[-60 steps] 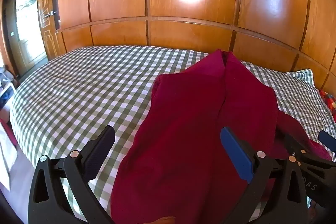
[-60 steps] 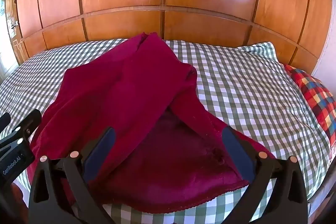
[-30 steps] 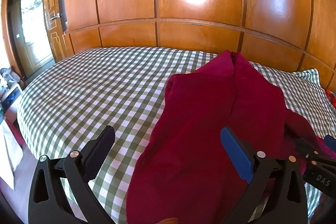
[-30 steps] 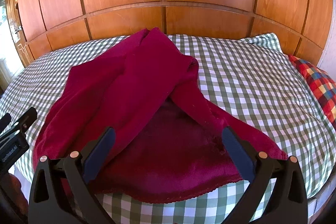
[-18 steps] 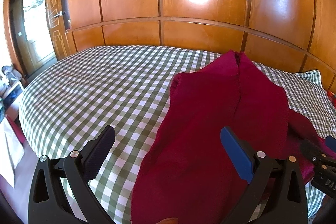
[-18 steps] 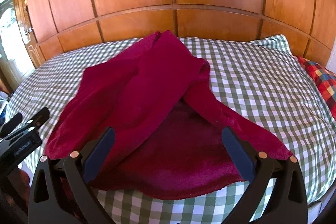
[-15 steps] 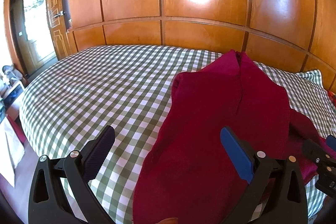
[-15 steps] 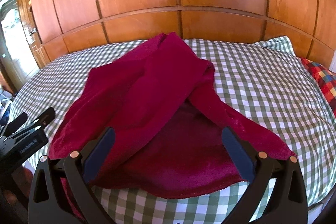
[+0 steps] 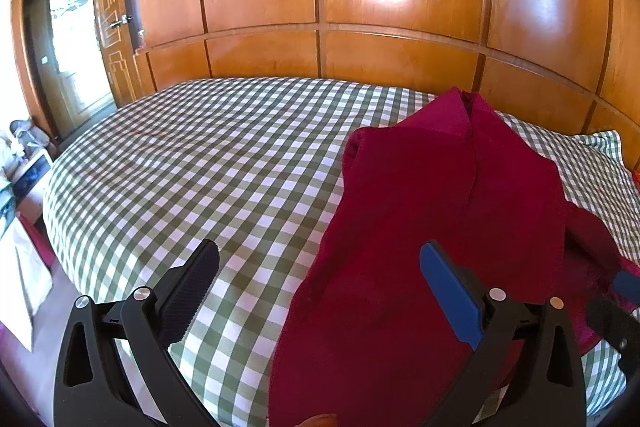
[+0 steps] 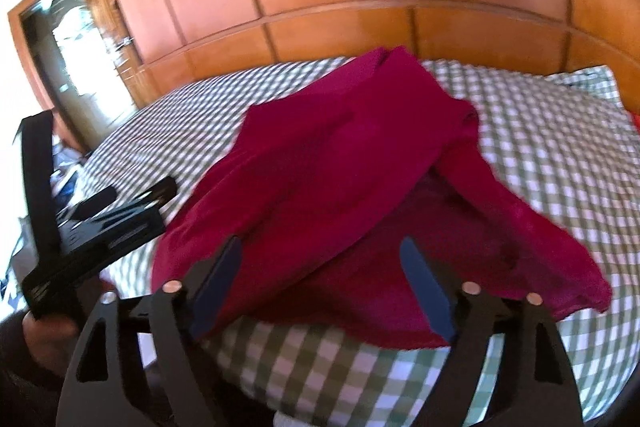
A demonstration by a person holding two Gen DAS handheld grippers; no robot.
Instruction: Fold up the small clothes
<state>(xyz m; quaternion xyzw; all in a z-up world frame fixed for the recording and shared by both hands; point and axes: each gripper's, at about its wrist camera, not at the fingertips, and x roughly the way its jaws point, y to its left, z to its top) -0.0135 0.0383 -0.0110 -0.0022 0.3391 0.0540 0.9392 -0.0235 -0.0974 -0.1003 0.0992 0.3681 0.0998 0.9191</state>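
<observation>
- Left gripper [image 9: 320,279]: jaws standing wide apart and grasping nothing; hovering over the near edge of the bed [image 9: 224,163], its left finger above bare check sheet, its right finger above the cloth's left margin.
- Maroon garment [image 9: 448,219]: lying partly folded on the right half of the bed, running from the near edge toward the headboard side; one layer is doubled over another, and a loose flap is trailing toward the near right corner.
- Right gripper [image 10: 320,283]: jaws closing, with the near hem in front of and below them but not yet pinched; the view is blurring.
- Risk, judged: the closing jaws may be catching only the upper layer, or the sheet together with the hem, so a lift drags the bedding or opens the fold.
- Risk, judged: with the left gripper holding nothing, a one-sided pull may be skewing the garment toward the near right corner and off the bed.
</observation>
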